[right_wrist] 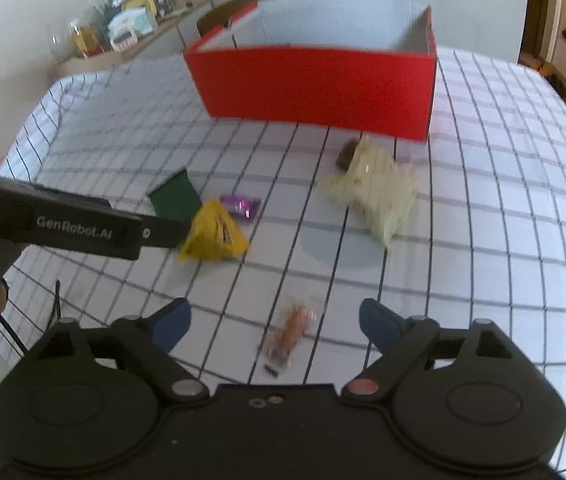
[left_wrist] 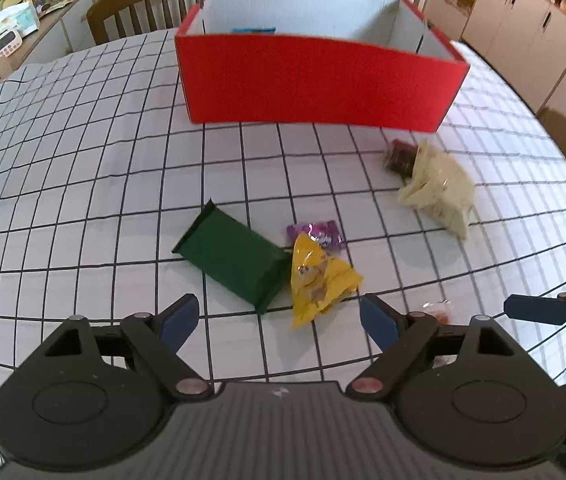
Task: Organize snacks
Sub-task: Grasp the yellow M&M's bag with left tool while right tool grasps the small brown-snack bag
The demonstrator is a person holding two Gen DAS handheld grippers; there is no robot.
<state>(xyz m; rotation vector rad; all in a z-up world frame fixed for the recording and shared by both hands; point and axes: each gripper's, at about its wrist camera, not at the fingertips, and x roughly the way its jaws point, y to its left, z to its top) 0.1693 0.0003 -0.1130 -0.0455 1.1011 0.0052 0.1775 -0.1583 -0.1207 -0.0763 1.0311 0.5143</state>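
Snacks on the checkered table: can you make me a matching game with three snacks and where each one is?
Things:
1. green packet
2. pale crinkly bag
3. small clear wrapper with an orange snack

Places:
A. near the right front corner of the red box
B. between the open fingers of the right tool
C. touching the left side of the yellow bag

Pairs: 1-C, 2-A, 3-B
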